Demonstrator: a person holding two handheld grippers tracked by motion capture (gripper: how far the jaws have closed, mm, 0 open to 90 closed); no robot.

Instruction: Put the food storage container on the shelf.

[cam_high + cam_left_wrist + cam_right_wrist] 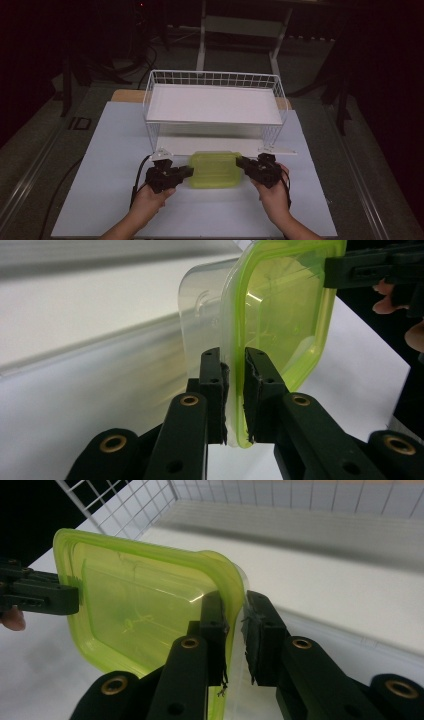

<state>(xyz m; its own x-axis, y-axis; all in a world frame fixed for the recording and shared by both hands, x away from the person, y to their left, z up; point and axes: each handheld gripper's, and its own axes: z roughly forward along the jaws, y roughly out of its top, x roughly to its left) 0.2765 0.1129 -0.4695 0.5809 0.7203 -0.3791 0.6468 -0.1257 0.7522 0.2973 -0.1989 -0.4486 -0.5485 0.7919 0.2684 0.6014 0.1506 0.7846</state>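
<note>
While your left tool [189,172] and right tool [241,162] each clamp an end of the green box [215,170], it sits near you, before the rack [215,102]. Gripping is done; you have yet to shelve it, likely.

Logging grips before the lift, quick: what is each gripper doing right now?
Left gripper: shut on the green container, at its rim.
Right gripper: shut on the same container, at the opposite rim.
</note>
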